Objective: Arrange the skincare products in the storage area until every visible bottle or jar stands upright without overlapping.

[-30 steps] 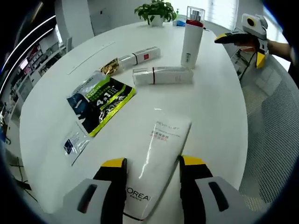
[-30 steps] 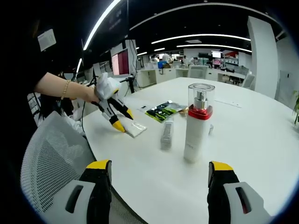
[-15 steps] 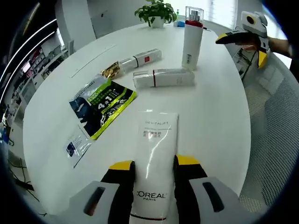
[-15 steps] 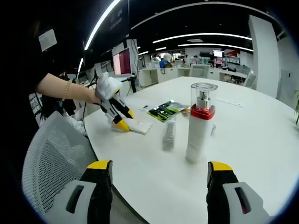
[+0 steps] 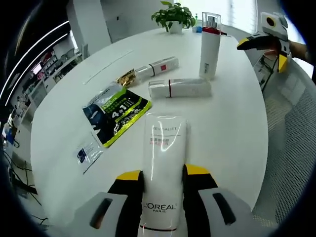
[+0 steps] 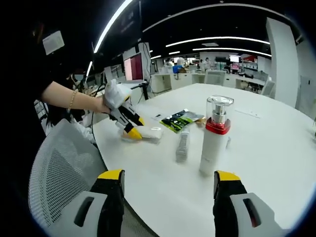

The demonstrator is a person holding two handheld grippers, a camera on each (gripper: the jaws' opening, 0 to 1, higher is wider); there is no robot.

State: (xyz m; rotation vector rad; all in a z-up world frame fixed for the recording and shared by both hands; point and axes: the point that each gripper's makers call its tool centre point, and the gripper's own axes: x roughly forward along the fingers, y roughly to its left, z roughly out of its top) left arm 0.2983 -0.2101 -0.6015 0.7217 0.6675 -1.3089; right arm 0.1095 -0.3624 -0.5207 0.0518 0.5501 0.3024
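In the left gripper view, the left gripper [image 5: 162, 177] has its 2 yellow-tipped jaws closed against the sides of a white L'Oreal tube [image 5: 162, 168], which lies lengthwise between them and points away over the white tabletop [image 5: 232, 128]. From this view I cannot tell whether the tube rests on the tabletop or is raised off it. Beyond the tube's far end, a green-and-black sachet [image 5: 114, 112] lies flat, with a small clear packet [image 5: 88, 153] nearer the tabletop's edge. Further on, a white bottle with a red band [image 5: 179, 88] lies on its side, and behind it a second white bottle [image 5: 155, 68] also lies flat, with a gold wrapper [image 5: 127, 77] at its end. A tall white pump bottle with a red collar and clear cap [image 5: 210, 46] stands upright near the far edge. A potted plant [image 5: 173, 17] stands behind it.

In the right gripper view, the right gripper [image 6: 167, 183] hangs over the tabletop's near edge with its jaws wide apart and nothing between them. The pump bottle [image 6: 215, 136] stands just beyond them, apart from both. A person's hand holds the left gripper [image 6: 132, 128] on the tube [image 6: 148, 132]. A mesh chair [image 6: 59, 168] stands beside the tabletop.
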